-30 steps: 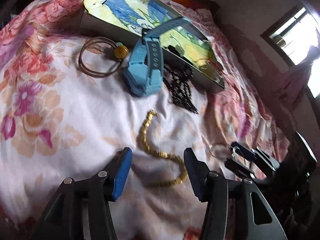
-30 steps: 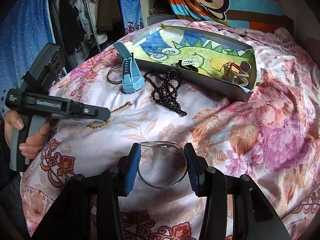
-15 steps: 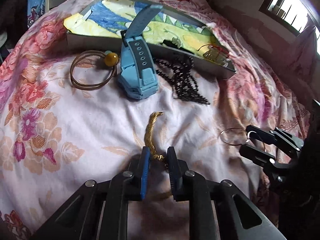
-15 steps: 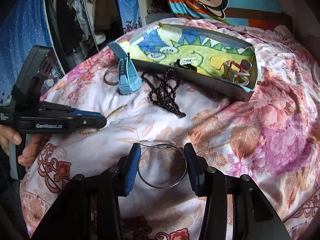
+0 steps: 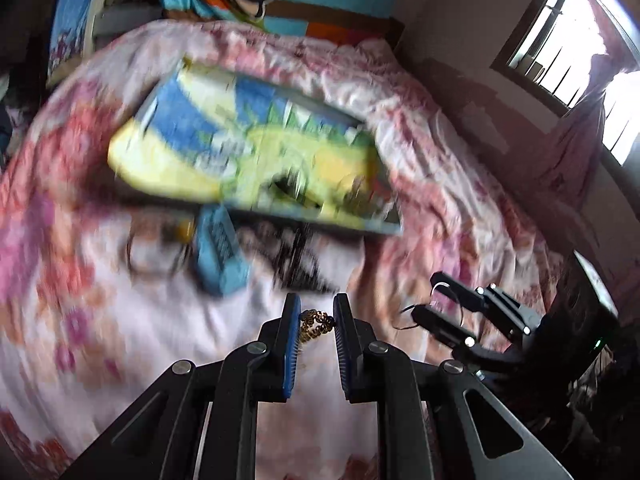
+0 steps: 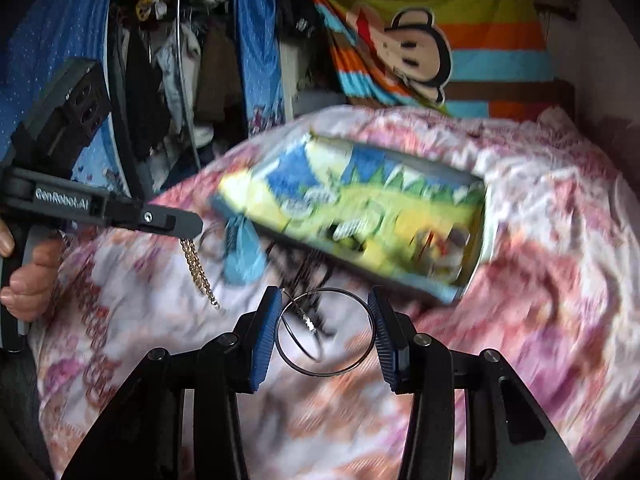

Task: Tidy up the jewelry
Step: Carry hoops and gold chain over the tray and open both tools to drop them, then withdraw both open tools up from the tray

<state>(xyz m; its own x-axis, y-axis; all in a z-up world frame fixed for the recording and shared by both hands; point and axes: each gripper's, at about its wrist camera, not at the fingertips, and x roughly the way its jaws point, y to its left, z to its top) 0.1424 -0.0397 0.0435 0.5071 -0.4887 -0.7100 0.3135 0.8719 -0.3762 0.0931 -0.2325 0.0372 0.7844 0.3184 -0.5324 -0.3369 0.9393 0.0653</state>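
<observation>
The right gripper (image 6: 325,328) holds a thin silver bangle (image 6: 326,333) spanned between its half-spread pads, and the left gripper (image 5: 316,322) pinches a gold chain (image 6: 199,266) that hangs clear of the floral bedspread (image 6: 540,280), both apparently bound for the dinosaur-print tray (image 6: 360,216) ahead (view blurred). The only legible writing is "GenRobot.AI" on the left gripper's body.

wrist views facing bed (image 5: 400,92), sharing tray (image 6: 400,216)

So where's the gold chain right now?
The gold chain is pinched between the left gripper's blue pads; in the right wrist view it dangles above the floral bedspread, left of the light-blue watch.
</observation>
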